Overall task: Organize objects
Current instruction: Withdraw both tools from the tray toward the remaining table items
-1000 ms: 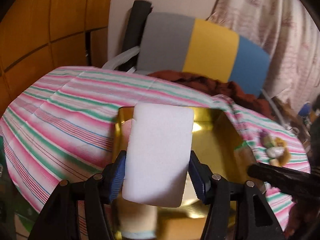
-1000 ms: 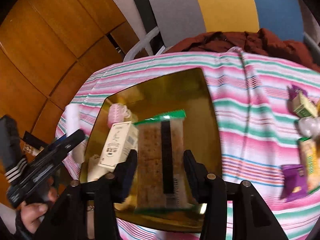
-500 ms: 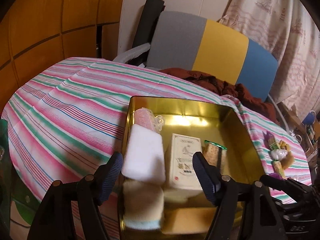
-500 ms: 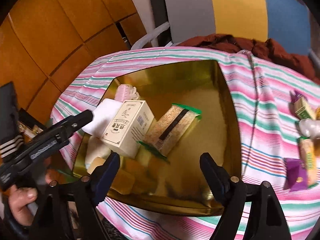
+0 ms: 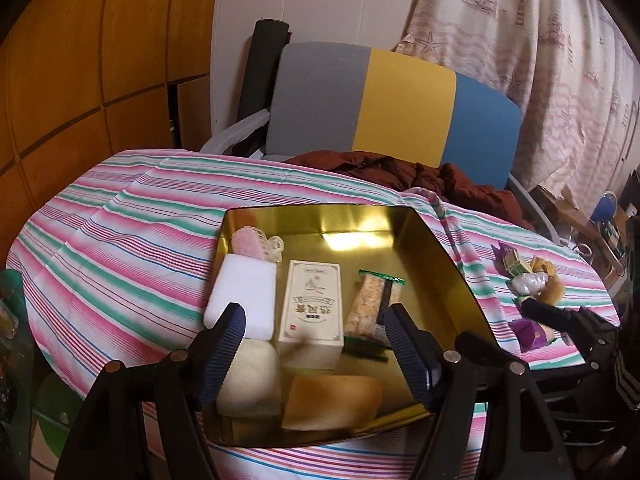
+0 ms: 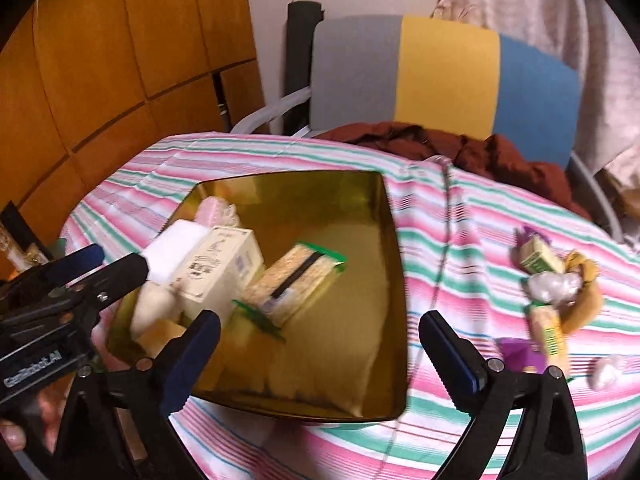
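A gold tray (image 5: 320,211) sits on the striped tablecloth (image 5: 120,232). In it lie a white sponge (image 5: 244,300), a cream box (image 5: 314,304), a cracker packet (image 5: 370,304), a pink roller (image 5: 252,242), a round cream pad (image 5: 250,384) and a tan block (image 5: 332,400). My left gripper (image 5: 315,312) hangs open above the tray's near end, holding nothing. My right gripper (image 6: 320,320) is open too, over the tray's (image 6: 360,360) near edge, apart from the cracker packet (image 6: 296,280) and the box (image 6: 220,264). The left gripper (image 6: 100,268) shows at the left of the right wrist view.
Several loose snack packets (image 6: 556,280) and a purple packet (image 5: 530,332) lie on the cloth right of the tray. Behind the table stands a grey, yellow and blue chair (image 5: 392,108) with a brown garment (image 5: 420,172). Wooden panels (image 5: 80,80) rise at the left.
The left gripper let go of the white sponge and the right let go of the cracker packet; both now lie in the tray. Both grippers opened and drew back.
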A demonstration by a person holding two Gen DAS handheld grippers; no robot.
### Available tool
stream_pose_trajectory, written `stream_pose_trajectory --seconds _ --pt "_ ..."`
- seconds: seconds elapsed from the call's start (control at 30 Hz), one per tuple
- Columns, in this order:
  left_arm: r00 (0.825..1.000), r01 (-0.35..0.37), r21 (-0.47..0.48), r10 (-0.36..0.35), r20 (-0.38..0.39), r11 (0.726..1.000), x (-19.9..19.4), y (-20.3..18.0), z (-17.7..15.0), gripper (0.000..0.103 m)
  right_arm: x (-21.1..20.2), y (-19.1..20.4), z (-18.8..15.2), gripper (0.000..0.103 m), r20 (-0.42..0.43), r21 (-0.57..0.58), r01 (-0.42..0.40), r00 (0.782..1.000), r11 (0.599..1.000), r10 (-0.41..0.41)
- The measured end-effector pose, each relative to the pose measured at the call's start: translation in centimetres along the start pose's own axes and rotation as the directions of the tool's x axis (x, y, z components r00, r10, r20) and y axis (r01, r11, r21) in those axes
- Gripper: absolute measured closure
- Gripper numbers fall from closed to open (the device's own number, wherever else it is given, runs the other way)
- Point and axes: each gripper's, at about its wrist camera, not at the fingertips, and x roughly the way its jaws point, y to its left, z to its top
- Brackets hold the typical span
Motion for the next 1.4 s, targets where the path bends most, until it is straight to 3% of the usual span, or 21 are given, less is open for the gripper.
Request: stream_pose_trajectory --seconds 0.3,0.57,0.77,0.97,1.1,1.17,1.23,1.3,1.4 --pt "1.000 0.019 0.037 -0.018 -0.014 0.999 0.1 -1.6 -0.6 0.029 -0.8 -3.2 -0.7 0.000 0.012 0.035 0.088 0.996 0.996 -0.088" --pt "0.996 0.085 0.078 -0.083 -0.039 0.993 0.5 -3.5 -1.1 0.029 -0.9 -7.1 -1.3 0.000 -0.008 0.076 0.151 0.989 0.986 -0.151" --pt "0.989 0.137 0.079 -0.133 -0.058 0.987 0.8 -4.7 -1.1 0.029 -1.7 -12.2 -1.6 0.000 -0.026 0.124 0.215 0.977 0.969 -0.213" --pt "0.974 0.220 0.148 -0.209 -0.086 0.964 0.7 -7.9 -1.2 0.030 -3.4 -20.1 -2.0 0.000 -0.045 0.222 0.326 0.945 0.919 -0.324" --pt "0.961 0.270 0.206 -0.250 -0.121 0.941 1.0 -10.8 -1.3 0.030 -4.3 -26.4 -3.0 0.000 -0.063 0.350 0.373 0.925 0.859 -0.376" --pt "0.954 0.295 0.238 -0.269 -0.135 0.925 1.1 -12.6 -1.3 0.030 -4.6 -29.1 -3.8 0.000 -0.070 0.450 0.369 0.923 0.813 -0.379" --pt "0.944 0.324 0.276 -0.291 -0.154 0.905 1.4 -14.8 -1.5 0.030 -4.9 -31.7 -5.0 0.000 -0.085 0.578 0.340 0.929 0.742 -0.359" --pt "0.931 0.357 0.290 -0.315 -0.184 0.888 1.9 -16.5 -1.7 0.030 -5.0 -32.5 -5.4 0.000 -0.084 0.620 0.315 0.937 0.719 -0.338" --pt "0.908 0.405 0.299 -0.342 -0.243 0.864 3.3 -19.7 -2.0 0.030 -5.0 -32.8 -5.4 0.000 -0.071 0.634 0.280 0.949 0.721 -0.306"
